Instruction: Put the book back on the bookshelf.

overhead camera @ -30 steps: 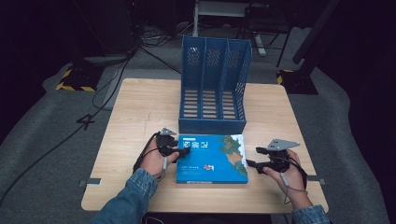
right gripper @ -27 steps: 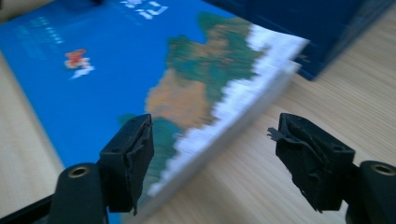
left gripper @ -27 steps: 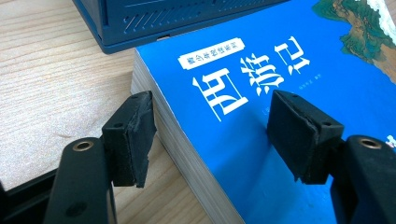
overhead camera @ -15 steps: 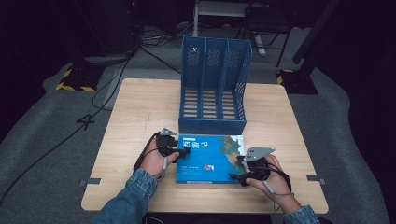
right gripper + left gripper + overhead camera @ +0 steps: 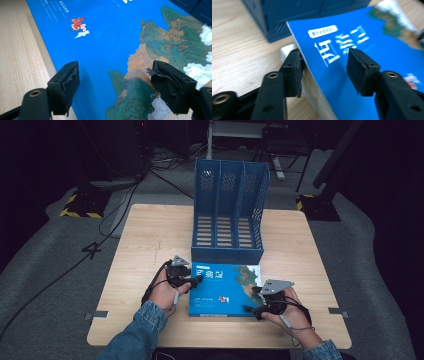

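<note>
A thick book (image 5: 225, 290) with a blue cover lies flat on the table, just in front of the file holder. My left gripper (image 5: 197, 280) is at its left edge. In the left gripper view the jaws (image 5: 324, 72) have just been closing with that edge between them: one pad (image 5: 295, 72) touches the page side and the other hangs over the cover (image 5: 362, 37), without a pinch. My right gripper (image 5: 251, 299) hovers over the book's near right part. Its jaws (image 5: 112, 90) have opened a little and stand apart above the cover (image 5: 105, 50), holding nothing.
A blue three-slot file holder (image 5: 227, 210) stands upright at mid-table, its base (image 5: 287, 15) close behind the book. The wooden table (image 5: 150, 235) is bare to the left and right of it. Beyond the table the floor is dark, with cables.
My right hand has moved left from beside the book to over its right part. The left hand has stayed at the left edge.
</note>
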The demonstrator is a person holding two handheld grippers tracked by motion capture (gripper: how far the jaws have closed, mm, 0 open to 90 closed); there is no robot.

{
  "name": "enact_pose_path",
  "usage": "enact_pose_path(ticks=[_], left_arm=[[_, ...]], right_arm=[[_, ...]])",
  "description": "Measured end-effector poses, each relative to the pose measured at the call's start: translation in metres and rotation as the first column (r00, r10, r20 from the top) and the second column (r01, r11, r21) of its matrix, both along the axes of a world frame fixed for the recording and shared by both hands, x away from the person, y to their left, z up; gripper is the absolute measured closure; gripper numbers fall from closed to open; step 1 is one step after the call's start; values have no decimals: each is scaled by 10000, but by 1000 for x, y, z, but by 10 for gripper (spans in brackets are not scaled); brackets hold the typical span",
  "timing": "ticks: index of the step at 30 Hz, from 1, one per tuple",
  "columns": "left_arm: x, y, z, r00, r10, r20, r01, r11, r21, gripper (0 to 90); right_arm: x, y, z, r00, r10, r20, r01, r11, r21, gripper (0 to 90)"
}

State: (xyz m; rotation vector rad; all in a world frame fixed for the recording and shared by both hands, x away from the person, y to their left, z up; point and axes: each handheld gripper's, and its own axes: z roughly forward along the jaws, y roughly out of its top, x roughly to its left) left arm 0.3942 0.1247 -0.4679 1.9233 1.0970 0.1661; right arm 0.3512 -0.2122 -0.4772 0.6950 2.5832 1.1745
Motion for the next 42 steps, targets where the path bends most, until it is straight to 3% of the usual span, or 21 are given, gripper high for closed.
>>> enact_pose_path(ticks=[3, 4, 7, 9, 10, 12, 14, 19, 23, 26, 28, 31, 36, 39, 42], left_arm=[[-7, 1, 7, 9992, -373, 159, 385, 9957, -838, 518], [-7, 1, 7, 9992, -373, 159, 385, 9957, -838, 521], [-13, -2, 7, 9971, -751, -95, 743, 9954, -609, 531], [-17, -4, 4, 9940, -1039, -328, 1038, 9946, -49, 537], [-20, -5, 0, 9867, -1345, -911, 1385, 9896, 399, 562], [-23, -5, -6, 9841, -1396, -1098, 1451, 9885, 437, 535], [-23, -2, -5, 9834, -1386, -1174, 1432, 9892, 318, 574], [-23, 1, 2, 9831, -1397, -1186, 1425, 9897, 150, 734], [-24, 2, 5, 9812, -1441, -1283, 1420, 9895, -252, 829], [-26, 1, 9, 9813, -1521, -1182, 1510, 9884, -179, 835], [-28, -1, 12, 9817, -1550, -1108, 1550, 9879, -83, 839], [-29, 0, 18, 9805, -1646, -1070, 1631, 9864, -220, 840], [-31, -3, 32, 9799, -1762, -931, 1733, 9841, -389, 842], [-31, -5, 39, 9791, -1837, -875, 1802, 9825, -462, 842], [-29, -5, 43, 9764, -1941, -943, 1895, 9803, -558, 842]], right_arm=[[0, -1, -1, 10000, 28, 46, -28, 10000, 63, 235], [0, -1, -1, 10000, 28, 46, -28, 10000, 63, 235], [0, -1, -1, 10000, 40, 59, -40, 10000, 83, 234], [0, -1, -1, 10000, 45, 65, -46, 9999, 99, 234], [0, -1, -1, 10000, 45, 64, -46, 9999, 115, 235], [0, -1, -2, 9999, 42, 95, -44, 9999, 159, 234], [-1, -2, -2, 9999, 39, 105, -41, 9998, 185, 234], [-1, -1, -2, 9999, -6, 142, 3, 9998, 192, 232], [-1, 0, -1, 9999, -44, 124, 43, 9999, 128, 231], [-3, 5, 2, 9999, -145, 40, 145, 9998, -125, 225], [-5, 12, 4, 9998, 76, -169, -80, 9997, -224, 237], [-7, 16, 7, 9998, 142, -170, -143, 9999, -30, 234], [-13, 31, 13, 9989, 408, 213, -411, 9990, 169, 205], [-19, 45, 17, 9954, 702, 651, -700, 9975, -48, 195], [-22, 56, 18, 9925, 922, 804, -909, 9957, -200, 174]])
